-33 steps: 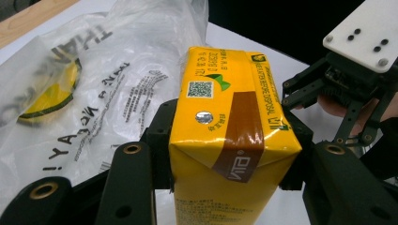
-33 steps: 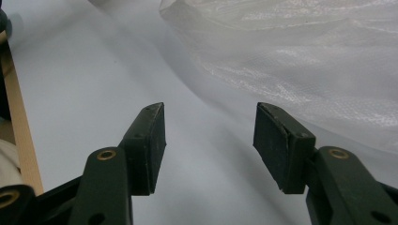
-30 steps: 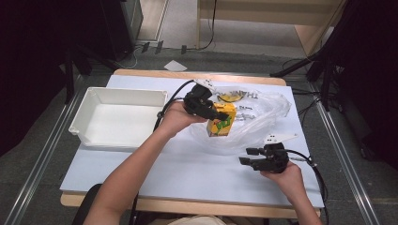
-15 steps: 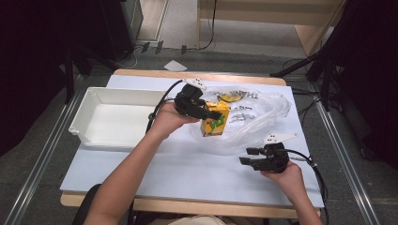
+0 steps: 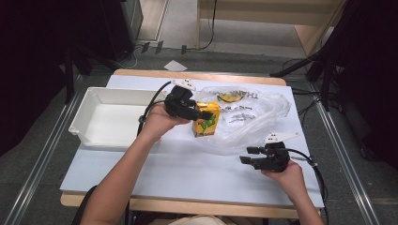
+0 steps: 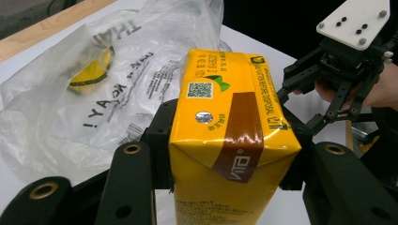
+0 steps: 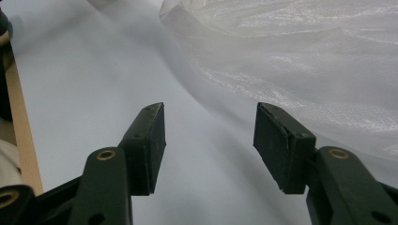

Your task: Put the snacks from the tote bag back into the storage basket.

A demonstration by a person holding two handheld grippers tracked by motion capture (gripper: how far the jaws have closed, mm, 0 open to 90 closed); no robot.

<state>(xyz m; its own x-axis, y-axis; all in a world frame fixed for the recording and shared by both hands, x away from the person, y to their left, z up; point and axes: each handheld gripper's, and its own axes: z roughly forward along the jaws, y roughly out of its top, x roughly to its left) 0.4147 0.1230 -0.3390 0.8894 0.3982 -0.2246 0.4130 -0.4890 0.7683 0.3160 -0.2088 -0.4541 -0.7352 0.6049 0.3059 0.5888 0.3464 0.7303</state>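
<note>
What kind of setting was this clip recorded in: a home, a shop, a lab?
Most likely a lab or recording room, not a home. A single table under a white sheet stands on grey floor, flanked by black stands with loose cables. On it lie staged props: a tray, a bag, a carton.

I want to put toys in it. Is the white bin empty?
Empty, as far as the high view shows: the white bin has a bare white floor, with nothing lying inside it.
</note>
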